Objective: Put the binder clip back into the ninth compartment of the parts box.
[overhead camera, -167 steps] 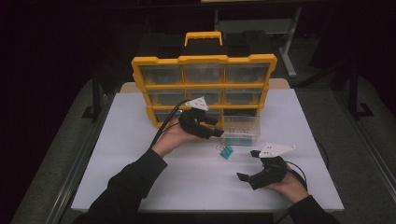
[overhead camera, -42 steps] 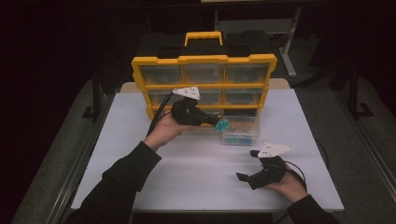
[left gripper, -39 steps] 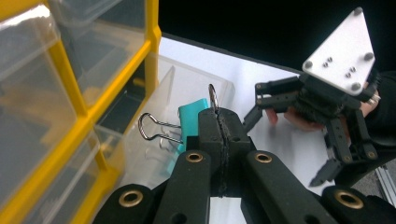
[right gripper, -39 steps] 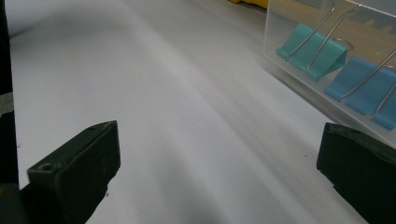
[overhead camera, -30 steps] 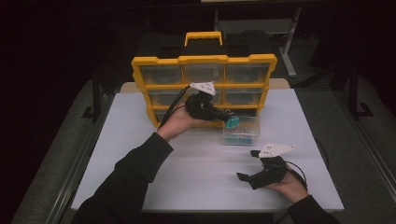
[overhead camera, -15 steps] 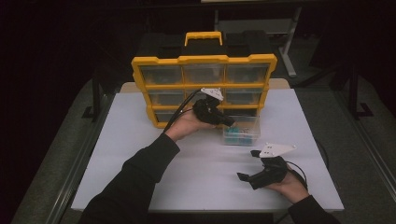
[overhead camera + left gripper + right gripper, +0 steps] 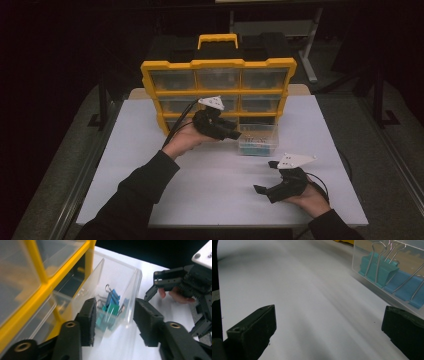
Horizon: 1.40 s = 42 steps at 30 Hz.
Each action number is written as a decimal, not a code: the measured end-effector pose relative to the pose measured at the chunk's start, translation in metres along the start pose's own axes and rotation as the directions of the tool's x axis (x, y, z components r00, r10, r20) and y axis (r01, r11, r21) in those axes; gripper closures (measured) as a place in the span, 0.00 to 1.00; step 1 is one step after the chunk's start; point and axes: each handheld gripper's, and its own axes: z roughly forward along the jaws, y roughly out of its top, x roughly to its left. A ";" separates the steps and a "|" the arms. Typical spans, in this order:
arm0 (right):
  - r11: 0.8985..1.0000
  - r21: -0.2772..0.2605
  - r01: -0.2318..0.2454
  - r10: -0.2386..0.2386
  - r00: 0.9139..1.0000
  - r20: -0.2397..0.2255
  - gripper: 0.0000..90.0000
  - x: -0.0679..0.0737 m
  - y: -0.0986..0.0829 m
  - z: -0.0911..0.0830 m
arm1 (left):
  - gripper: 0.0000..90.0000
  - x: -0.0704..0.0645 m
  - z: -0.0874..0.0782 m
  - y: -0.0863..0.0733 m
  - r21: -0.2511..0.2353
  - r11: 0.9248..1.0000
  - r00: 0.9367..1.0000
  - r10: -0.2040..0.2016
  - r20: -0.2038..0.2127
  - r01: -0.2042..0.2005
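Since the clear drawer (image 7: pixel 117 287) looks light, thin and slippery, I am lining my empty, half-open left hand-held gripper (image 7: pixel 113 322) on its front wall.

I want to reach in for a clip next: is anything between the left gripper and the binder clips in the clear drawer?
Nothing visible: the left gripper hangs open over the clear drawer, binder clips below its jaws.

Upper drawers' (image 7: pixel 218 79) contents prob. too dim to tell (clear fronts).
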 end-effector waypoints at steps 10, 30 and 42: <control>1.000 0.002 0.002 -0.002 1.000 0.001 0.00 0.000 0.000 0.000 | 0.41 -0.005 -0.020 -0.035 0.010 1.000 0.997 -0.017 -0.073 0.018; 1.000 0.004 0.003 -0.003 1.000 0.004 0.00 0.000 0.000 0.001 | 0.19 -0.026 -0.051 -0.090 -0.021 0.999 0.982 -0.044 -0.186 0.041; 1.000 0.004 -0.001 0.001 1.000 0.005 0.00 0.000 0.000 0.001 | 0.08 -0.043 -0.066 -0.124 -0.019 0.999 0.971 -0.050 -0.234 0.047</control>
